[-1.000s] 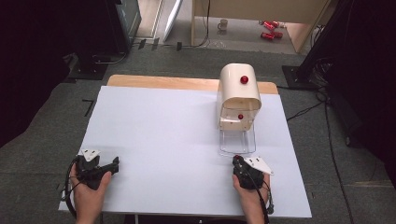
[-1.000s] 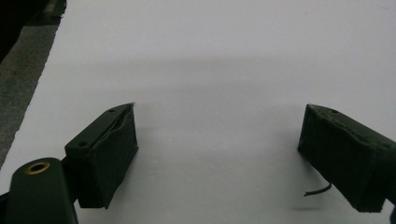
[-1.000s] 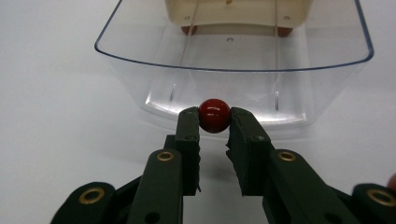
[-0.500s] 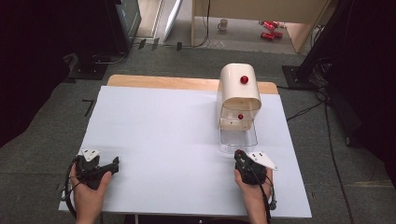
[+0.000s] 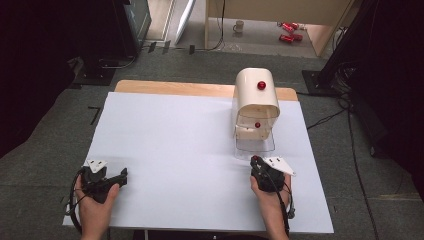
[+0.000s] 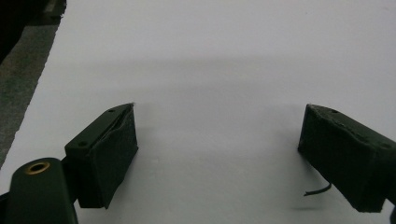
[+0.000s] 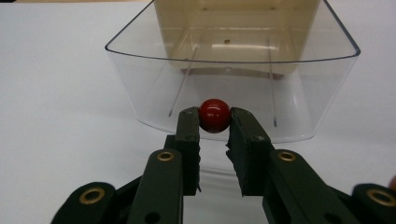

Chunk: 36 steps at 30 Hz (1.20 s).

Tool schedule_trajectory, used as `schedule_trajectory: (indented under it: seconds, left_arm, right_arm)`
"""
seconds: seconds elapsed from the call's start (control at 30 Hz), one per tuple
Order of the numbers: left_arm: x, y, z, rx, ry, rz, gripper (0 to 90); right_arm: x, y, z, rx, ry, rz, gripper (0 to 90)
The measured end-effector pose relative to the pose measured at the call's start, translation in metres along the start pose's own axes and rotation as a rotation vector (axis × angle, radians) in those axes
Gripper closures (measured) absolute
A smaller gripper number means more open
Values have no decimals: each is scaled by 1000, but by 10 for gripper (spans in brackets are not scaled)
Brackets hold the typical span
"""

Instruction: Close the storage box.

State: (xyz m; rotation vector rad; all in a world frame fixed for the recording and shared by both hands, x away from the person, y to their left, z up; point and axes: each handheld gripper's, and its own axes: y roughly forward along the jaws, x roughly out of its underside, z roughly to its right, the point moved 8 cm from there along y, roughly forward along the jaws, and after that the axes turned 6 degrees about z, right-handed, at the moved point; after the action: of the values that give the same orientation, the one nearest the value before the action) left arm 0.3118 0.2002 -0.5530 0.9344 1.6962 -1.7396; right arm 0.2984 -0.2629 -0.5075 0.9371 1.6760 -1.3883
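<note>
Red knob (image 7: 215, 115) pinched between right gripper (image 7: 214, 122) pads, at front wall of clear drawer (image 7: 140, 70). Drawer pulled out from cream cabinet (image 5: 256, 95), near table's right side. Second red knob (image 5: 261, 85) up on cabinet's curved top. Left gripper (image 6: 217, 140) well apart at near-left, jaws spread wide over bare white table (image 5: 175, 140), nothing between. Floor beyond: mug (image 5: 239, 25), red cans (image 5: 287, 31).

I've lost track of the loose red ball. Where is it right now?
The red ball is clamped between the right tool's jaws, on the table's right side, just in front of the clear tray of the cream dispenser.
</note>
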Motion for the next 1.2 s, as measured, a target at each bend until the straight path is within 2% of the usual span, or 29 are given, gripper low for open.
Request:
schedule_trajectory:
  seconds: [1.2]
  left_arm:
    - [0,0,0,0,0,0,118]
  right_arm:
    - [-22,37,5,20,-12,-20,755]
